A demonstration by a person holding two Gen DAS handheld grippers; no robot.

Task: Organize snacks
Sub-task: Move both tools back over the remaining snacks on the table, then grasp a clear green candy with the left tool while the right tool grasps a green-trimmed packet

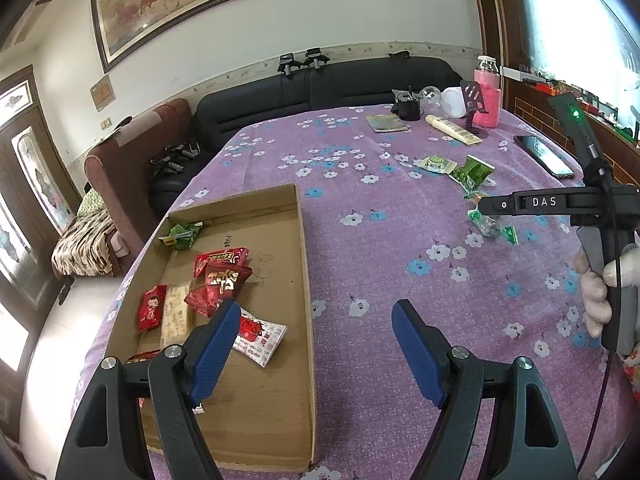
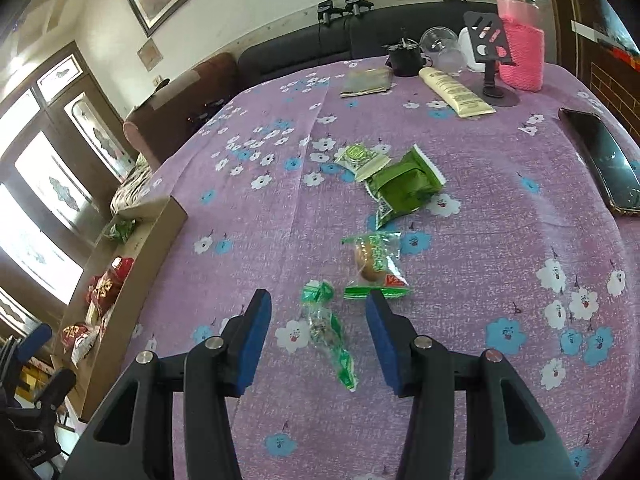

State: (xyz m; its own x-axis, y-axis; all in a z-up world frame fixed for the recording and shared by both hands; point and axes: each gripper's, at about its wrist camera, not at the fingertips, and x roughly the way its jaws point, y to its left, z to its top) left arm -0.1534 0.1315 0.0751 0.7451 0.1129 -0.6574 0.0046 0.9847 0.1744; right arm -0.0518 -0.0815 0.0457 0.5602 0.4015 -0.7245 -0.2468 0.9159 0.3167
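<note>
A shallow cardboard tray point(image 1: 306, 280) lies on the purple flowered tablecloth at the left. It holds several red snack packets point(image 1: 222, 276), a white-and-red packet point(image 1: 260, 336) and one green packet point(image 1: 182, 236). My left gripper point(image 1: 316, 344) is open and empty above the tray's right wall. My right gripper point(image 2: 318, 340) is open, its fingers either side of a small clear-green packet point(image 2: 326, 332) on the cloth. Beyond lie a green packet with a brown snack point(image 2: 376, 266), a dark green packet point(image 2: 404, 188) and a light green packet point(image 2: 358, 158).
A black phone point(image 2: 604, 160) lies at the right edge. At the far end stand a pink-sleeved bottle point(image 2: 520, 44), a black phone stand point(image 2: 490, 60), a cream tube point(image 2: 456, 92), a flat pouch point(image 2: 366, 82) and glassware. A dark sofa is behind the table.
</note>
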